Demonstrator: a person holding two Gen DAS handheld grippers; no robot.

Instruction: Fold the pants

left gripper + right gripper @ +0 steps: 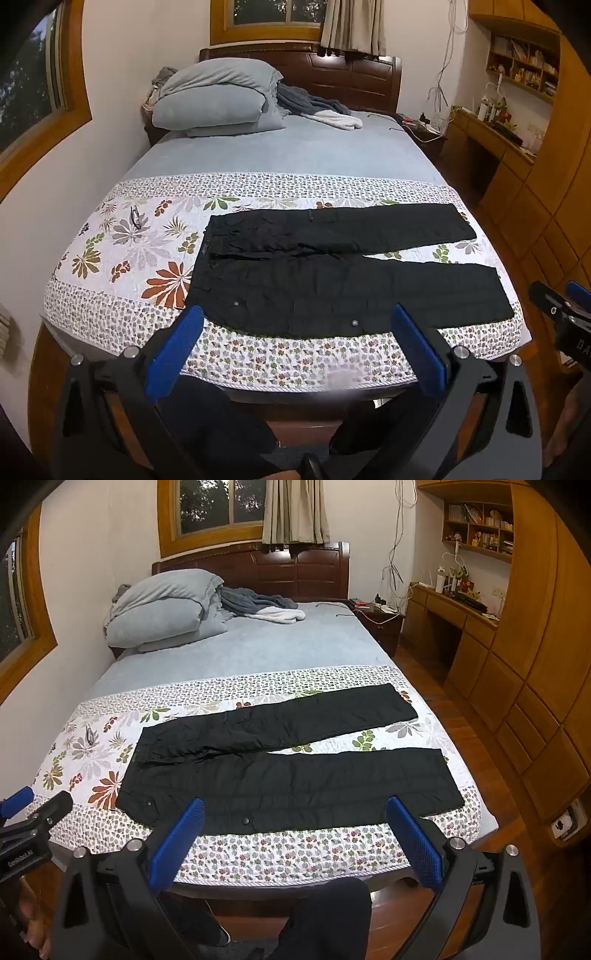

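Note:
Black pants [332,273] lie flat on the floral quilt [122,240] at the foot of the bed, waist to the left, both legs spread to the right with a gap between them. They also show in the right wrist view [295,771]. My left gripper [297,314] is open and empty, held in front of the bed's near edge, facing the waist half. My right gripper [295,806] is open and empty, in front of the near leg. Each gripper shows at the edge of the other's view.
Pillows [210,99] and crumpled clothes [314,107] lie at the head of the bed. A pair of glasses [135,218] rests on the quilt left of the pants. A wooden desk and cabinets [517,686] stand to the right. My legs are below, by the bed frame.

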